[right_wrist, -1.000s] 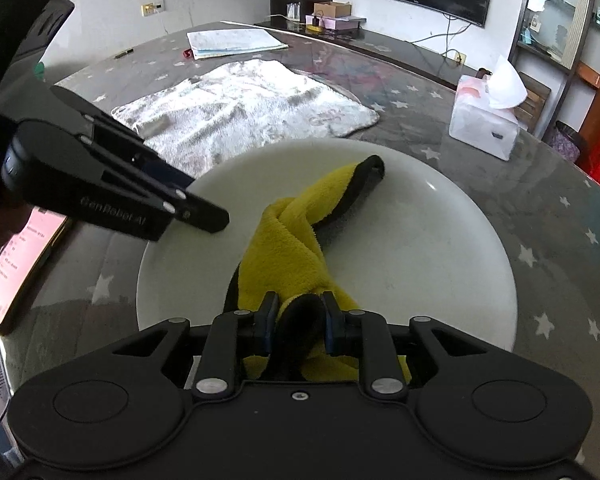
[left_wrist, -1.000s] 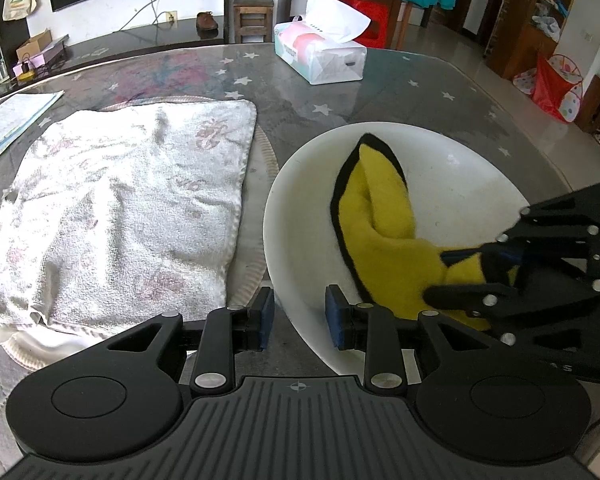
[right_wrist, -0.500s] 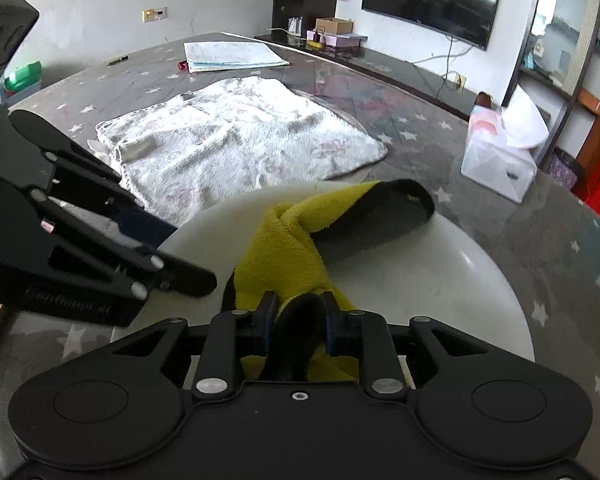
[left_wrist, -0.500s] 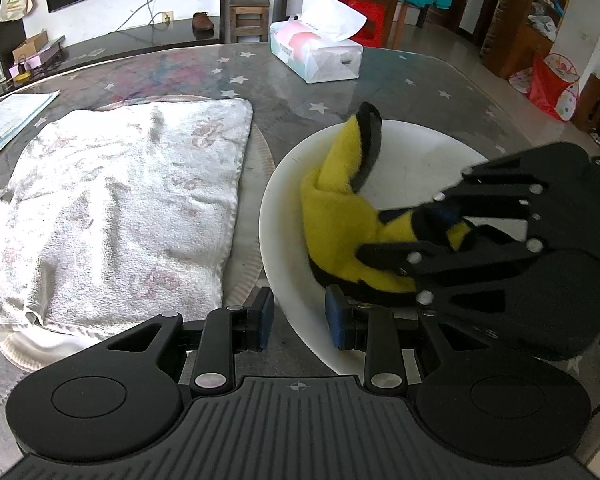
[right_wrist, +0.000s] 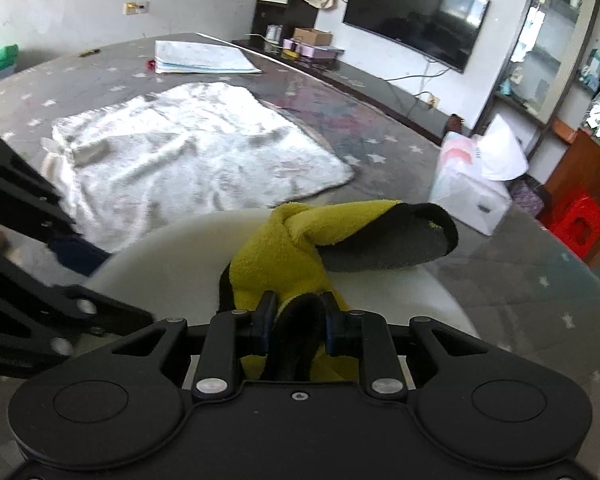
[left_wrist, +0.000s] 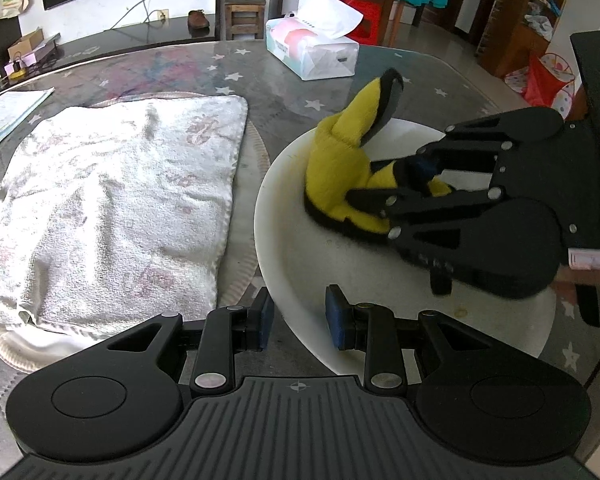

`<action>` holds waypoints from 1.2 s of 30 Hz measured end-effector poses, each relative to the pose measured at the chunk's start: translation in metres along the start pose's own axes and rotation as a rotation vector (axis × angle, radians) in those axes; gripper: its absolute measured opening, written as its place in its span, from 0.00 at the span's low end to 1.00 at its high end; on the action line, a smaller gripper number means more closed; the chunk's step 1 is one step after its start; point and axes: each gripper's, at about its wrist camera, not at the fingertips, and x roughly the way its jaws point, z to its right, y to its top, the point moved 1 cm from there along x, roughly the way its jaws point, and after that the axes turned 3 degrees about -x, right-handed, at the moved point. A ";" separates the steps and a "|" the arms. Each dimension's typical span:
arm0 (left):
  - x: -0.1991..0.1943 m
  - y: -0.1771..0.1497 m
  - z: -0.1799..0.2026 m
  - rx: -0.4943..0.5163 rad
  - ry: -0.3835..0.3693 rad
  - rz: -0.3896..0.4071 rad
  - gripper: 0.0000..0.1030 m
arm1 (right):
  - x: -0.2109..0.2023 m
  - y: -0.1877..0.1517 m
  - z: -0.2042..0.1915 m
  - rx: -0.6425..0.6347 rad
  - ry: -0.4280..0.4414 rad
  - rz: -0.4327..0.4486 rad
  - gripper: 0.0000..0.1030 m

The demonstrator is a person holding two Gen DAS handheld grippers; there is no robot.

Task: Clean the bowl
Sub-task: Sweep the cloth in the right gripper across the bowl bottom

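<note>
Left tongs (left_wrist: 299, 320) part-open, astride the near rim of the bowl, one blue pad outside and one over the inside, nothing clamped between them; right tongs (right_wrist: 296, 312) closed tight on a bunched fold of the cloth. Star-patterned table (left_wrist: 284, 92) beneath everything. White towel (left_wrist: 112, 200) spread flat just beside the bowl on its left, apart from it. White bowl (left_wrist: 260, 216), wide and shallow, standing upright on the table directly ahead of the left tongs; probably glazed ceramic, so stiff, fairly heavy, smooth enough to slide or turn under a wiping push, and liable to chip if knocked; best steadied by pinching the thin near rim, exactly where the left pads already bracket it. Yellow cloth (left_wrist: 340, 168) with dark edging, pressed against the far-left inner wall of the bowl, free end standing up above the rim; soft, light, limp, easily bunched, best held by a thick fold as here, so as not to slip out under drag. Right tongs seen from the left camera entering from the right side, held low and angled down into the bowl, fingers directed at the far-left wall. Left tongs held low and roughly level, aimed across the table. Small yellowish speck (left_wrist: 460, 312) on the near inner surface, probably unwiped residue.
</note>
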 end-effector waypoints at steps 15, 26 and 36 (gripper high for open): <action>-0.002 -0.001 0.002 -0.003 0.006 -0.003 0.31 | -0.014 -0.025 0.030 -0.005 -0.091 -0.060 0.23; 0.000 -0.002 0.000 -0.013 -0.011 -0.007 0.32 | -0.040 -0.047 0.029 0.009 -0.085 -0.102 0.23; 0.004 0.002 0.007 -0.006 0.021 -0.030 0.33 | -0.058 -0.056 0.028 -0.078 0.105 -0.117 0.23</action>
